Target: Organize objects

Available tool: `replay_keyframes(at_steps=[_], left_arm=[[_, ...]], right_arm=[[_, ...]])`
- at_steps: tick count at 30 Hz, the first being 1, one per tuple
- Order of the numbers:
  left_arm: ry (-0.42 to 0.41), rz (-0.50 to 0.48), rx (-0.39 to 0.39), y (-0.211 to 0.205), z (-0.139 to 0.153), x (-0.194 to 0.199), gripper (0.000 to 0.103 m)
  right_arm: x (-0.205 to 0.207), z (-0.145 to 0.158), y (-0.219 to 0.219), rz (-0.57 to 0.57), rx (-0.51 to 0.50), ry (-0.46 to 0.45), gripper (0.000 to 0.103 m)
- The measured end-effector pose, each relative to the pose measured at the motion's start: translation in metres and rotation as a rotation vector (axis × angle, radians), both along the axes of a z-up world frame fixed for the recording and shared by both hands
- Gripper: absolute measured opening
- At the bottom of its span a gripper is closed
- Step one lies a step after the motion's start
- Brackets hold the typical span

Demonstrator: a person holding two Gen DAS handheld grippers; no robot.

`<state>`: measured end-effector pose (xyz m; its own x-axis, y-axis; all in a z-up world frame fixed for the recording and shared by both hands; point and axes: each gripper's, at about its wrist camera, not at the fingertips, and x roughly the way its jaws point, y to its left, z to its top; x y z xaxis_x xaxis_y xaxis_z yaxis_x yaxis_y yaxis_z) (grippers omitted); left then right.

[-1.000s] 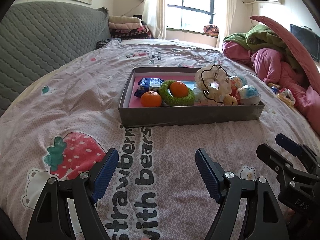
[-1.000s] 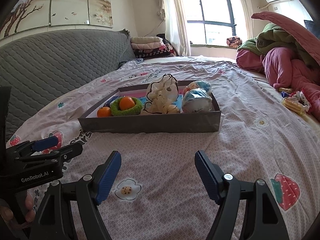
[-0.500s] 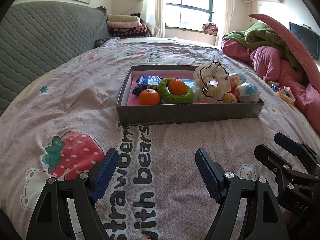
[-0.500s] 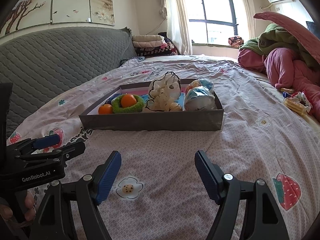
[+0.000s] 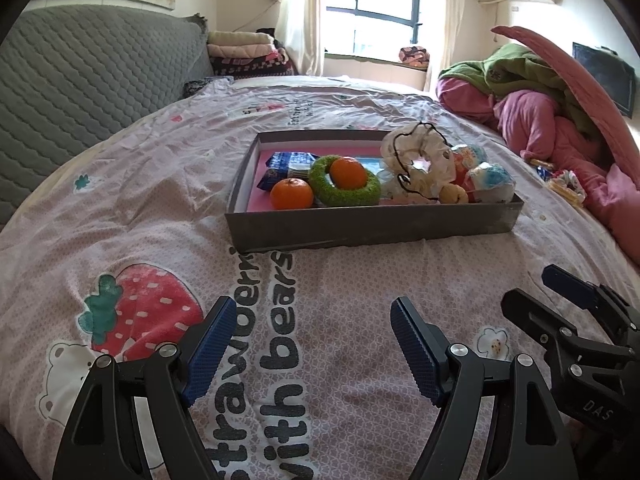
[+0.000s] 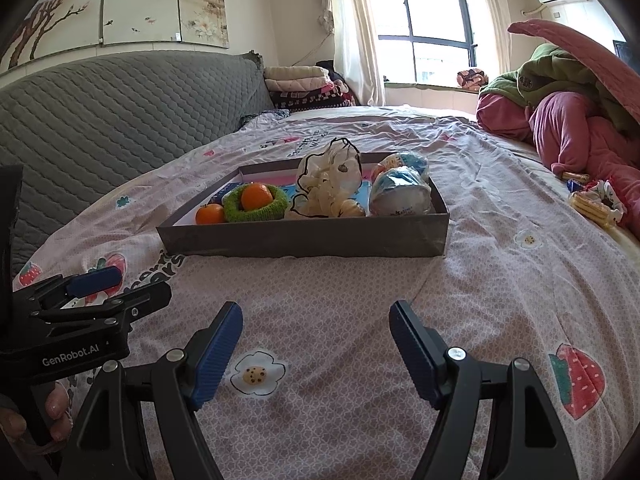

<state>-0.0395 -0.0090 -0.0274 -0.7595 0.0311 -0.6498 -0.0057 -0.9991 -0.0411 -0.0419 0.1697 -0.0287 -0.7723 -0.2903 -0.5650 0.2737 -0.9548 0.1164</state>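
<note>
A shallow grey box (image 5: 372, 224) (image 6: 304, 240) sits on the bed ahead of both grippers. It holds a loose orange (image 5: 291, 194) (image 6: 209, 213), a green ring (image 5: 345, 197) (image 6: 256, 210) with a second orange (image 5: 348, 172) (image 6: 257, 196) in it, a blue packet (image 5: 286, 162), a cream scrunchie (image 5: 418, 156) (image 6: 328, 178) and blue-white wrapped balls (image 5: 492, 182) (image 6: 400, 196). My left gripper (image 5: 310, 342) is open and empty, low over the sheet. My right gripper (image 6: 316, 344) is open and empty too, beside the left.
The bed has a pink strawberry-print sheet (image 5: 160, 208). A grey quilted headboard (image 5: 80, 80) stands at the left. A pile of pink and green bedding (image 5: 552, 104) lies at the right, with small snack packets (image 6: 592, 204) beside it.
Both views have shifted slightly; the box sits a little lower and nearer in frame. Both grippers stay open and empty.
</note>
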Motion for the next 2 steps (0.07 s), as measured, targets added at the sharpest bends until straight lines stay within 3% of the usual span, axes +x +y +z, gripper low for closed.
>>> replay_keyframes(at_steps=[2], left_arm=[[0.002, -0.005, -0.005, 0.0021, 0.0005, 0.0008, 0.080]], right_arm=[[-0.0007, -0.0010, 0.0003, -0.001, -0.001, -0.005, 0.075]])
